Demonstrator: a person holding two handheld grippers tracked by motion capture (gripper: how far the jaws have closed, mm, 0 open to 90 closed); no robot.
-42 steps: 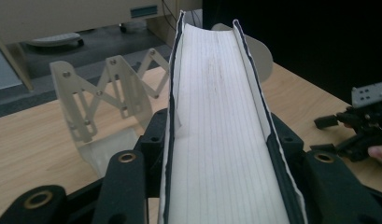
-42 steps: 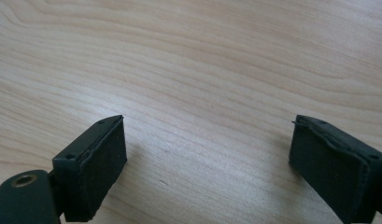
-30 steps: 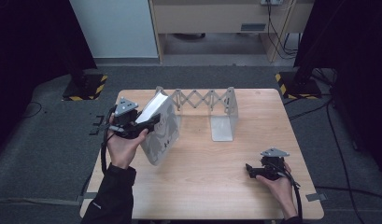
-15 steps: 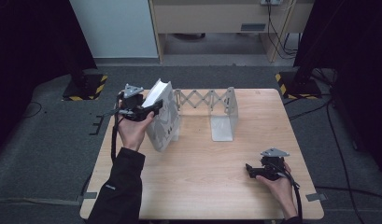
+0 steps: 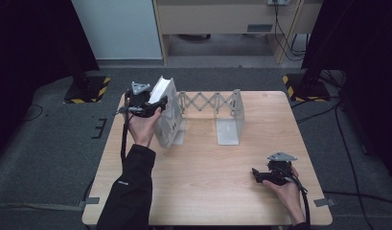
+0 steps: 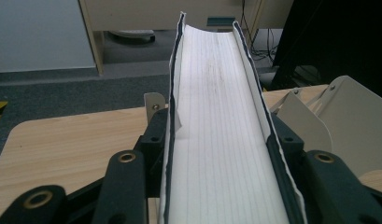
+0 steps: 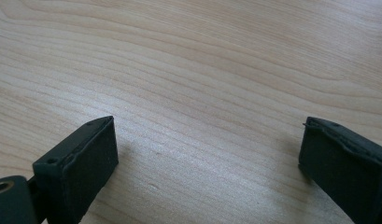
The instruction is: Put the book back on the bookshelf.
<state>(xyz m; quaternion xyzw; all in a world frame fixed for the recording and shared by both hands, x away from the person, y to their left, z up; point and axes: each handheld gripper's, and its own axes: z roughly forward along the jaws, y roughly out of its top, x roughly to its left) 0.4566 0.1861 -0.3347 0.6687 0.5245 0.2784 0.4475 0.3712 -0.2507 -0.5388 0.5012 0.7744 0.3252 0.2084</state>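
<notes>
- Wooden tabletop (image 5: 203, 177): your left hand-held gripper (image 5: 153, 103) at ten o'clock is clamped on a white book (image 6: 223, 140), held upright beside the grey expanding rack (image 5: 210, 115).
- Your right hand-held gripper (image 5: 257, 173) at four o'clock rests, jaws apart, empty.
- Since the earlier frame, the book has moved toward the tabletop's far edge.

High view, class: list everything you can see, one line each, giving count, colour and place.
Book: one, white pages with dark covers, clamped in the left tongs at the table's far left, over the rack's left end.
Expandable rack: one, light grey metal, far middle of the table, with upright end plates joined by a scissor lattice.
Table: one, light wood, centre.
Floor stands: two, black with yellow-black striped bases, beyond the far corners.
Left tongs: one, black, shut on the book.
Right tongs: one, black, open, resting near right.
</notes>
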